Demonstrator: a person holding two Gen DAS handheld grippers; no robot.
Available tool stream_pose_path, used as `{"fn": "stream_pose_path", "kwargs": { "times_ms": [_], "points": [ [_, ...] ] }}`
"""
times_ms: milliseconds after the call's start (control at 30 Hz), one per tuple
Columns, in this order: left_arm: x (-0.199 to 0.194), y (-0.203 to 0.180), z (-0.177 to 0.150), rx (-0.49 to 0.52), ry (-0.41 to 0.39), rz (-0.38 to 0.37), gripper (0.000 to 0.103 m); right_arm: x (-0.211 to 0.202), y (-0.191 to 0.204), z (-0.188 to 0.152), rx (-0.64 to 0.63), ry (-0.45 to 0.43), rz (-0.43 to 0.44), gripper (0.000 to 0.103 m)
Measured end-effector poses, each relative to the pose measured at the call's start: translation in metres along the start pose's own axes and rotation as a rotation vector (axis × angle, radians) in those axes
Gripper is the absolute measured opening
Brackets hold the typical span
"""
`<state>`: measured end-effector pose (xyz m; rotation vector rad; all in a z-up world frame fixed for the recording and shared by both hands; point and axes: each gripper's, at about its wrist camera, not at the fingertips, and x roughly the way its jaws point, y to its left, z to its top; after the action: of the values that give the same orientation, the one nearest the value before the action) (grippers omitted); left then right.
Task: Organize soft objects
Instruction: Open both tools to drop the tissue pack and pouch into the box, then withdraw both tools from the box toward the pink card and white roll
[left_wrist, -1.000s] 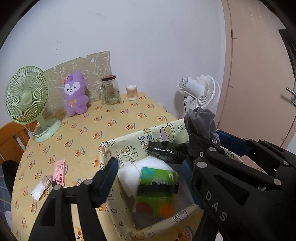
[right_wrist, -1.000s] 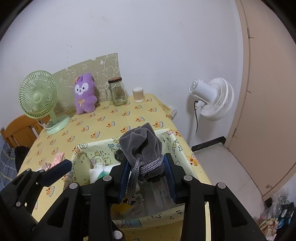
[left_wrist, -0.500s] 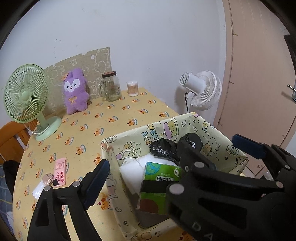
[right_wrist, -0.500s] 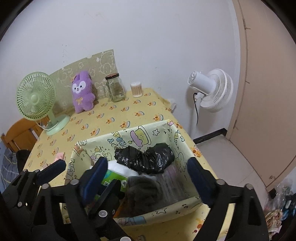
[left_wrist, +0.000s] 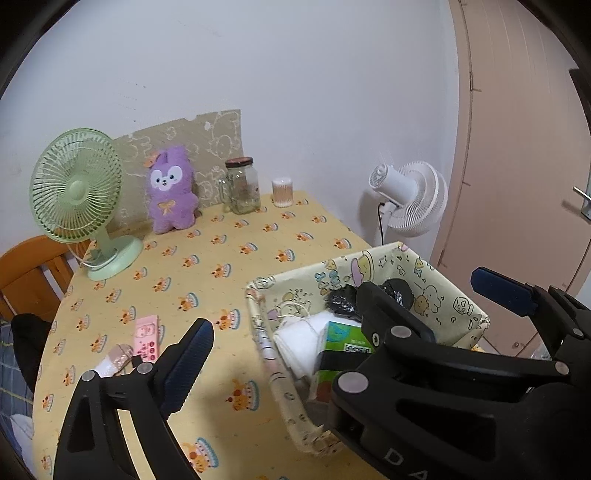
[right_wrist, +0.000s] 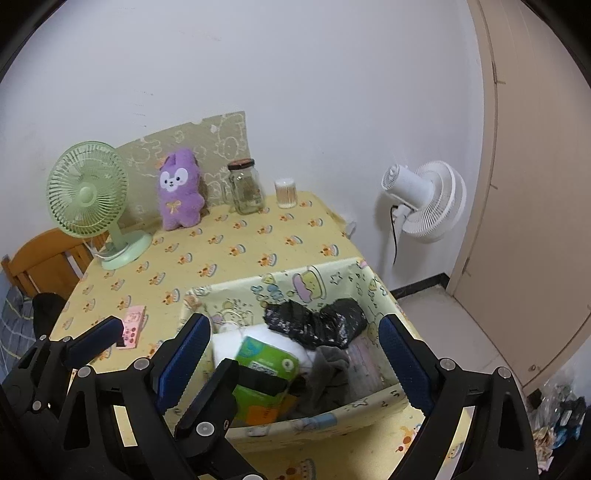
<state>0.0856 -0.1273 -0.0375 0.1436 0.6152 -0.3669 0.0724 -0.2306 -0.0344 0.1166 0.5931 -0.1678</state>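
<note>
Yellow printed cloth covered the counter (right_wrist: 236, 258); near its front edge our fabric bin (right_wrist: 321, 280) held a grey pouch (right_wrist: 328, 373), and both the left gripper (right_wrist: 162, 354) and the right gripper (right_wrist: 295, 362) had fingers wide, empty.

We see a yellow tablecloth (right_wrist: 236, 236) dotted with orange cake prints, and on it a pale yellow basket (right_wrist: 321, 280) patterned with pastel cartoons. Inside lie a crinkled black bag (right_wrist: 314, 321), a grey pouch (right_wrist: 328, 373), a green pack (right_wrist: 266, 365) and white cloth (left_wrist: 299, 336). At the back stand a mint-green fan (right_wrist: 88, 195) and a purple plush (right_wrist: 181, 188) with a yellow bow. A pink card (right_wrist: 133, 325) lies left of the basket.
</note>
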Motion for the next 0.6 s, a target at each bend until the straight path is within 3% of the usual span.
{"fn": "stream_pose_path", "kwargs": {
  "times_ms": [433,600],
  "points": [
    [-0.041,0.037,0.001,-0.039,-0.08,0.048,0.099,-0.035,0.044,0.008,-0.048,-0.072,0.03,0.095],
    [-0.053,0.05,-0.003,-0.039,-0.105,0.063,0.099,-0.044,0.06,0.006,-0.052,-0.104,0.042,0.103]
  ]
}}
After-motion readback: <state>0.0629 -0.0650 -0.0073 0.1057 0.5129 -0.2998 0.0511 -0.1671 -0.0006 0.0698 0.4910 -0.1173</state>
